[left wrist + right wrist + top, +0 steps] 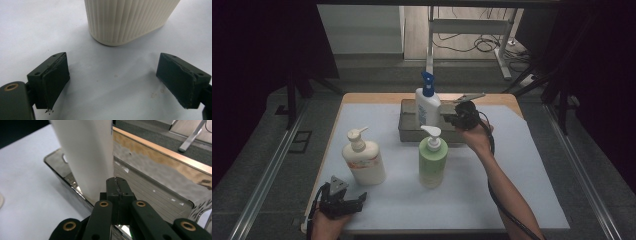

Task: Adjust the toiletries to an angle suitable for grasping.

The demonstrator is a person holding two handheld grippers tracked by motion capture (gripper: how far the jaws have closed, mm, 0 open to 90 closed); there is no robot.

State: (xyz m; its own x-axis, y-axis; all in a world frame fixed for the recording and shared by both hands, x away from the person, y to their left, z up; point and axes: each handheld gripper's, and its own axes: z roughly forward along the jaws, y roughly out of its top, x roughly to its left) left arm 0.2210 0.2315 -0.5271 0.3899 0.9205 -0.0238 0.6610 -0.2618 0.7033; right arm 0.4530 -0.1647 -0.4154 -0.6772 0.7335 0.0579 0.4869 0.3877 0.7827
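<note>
At far edge of tabletop: white spray bottle with a blue trigger stands upright in the metal tray, at its left end.
Right gripper: my jaws are closed pad to pad with nothing between them, tips right beside the bottle's side; contact can't be told.
Left gripper: near-left corner, low over the tabletop, jaws spread wide and holding nothing, ribbed cream pump bottle just ahead.
Also standing: green pump bottle mid-tabletop, in front of the tray.
Step, my read: spray bottle set in the tray, hand not yet clear.
Next move: back my right hand off without tipping the bottle; then go for the green or cream bottle, jaws opened wide first.
</note>
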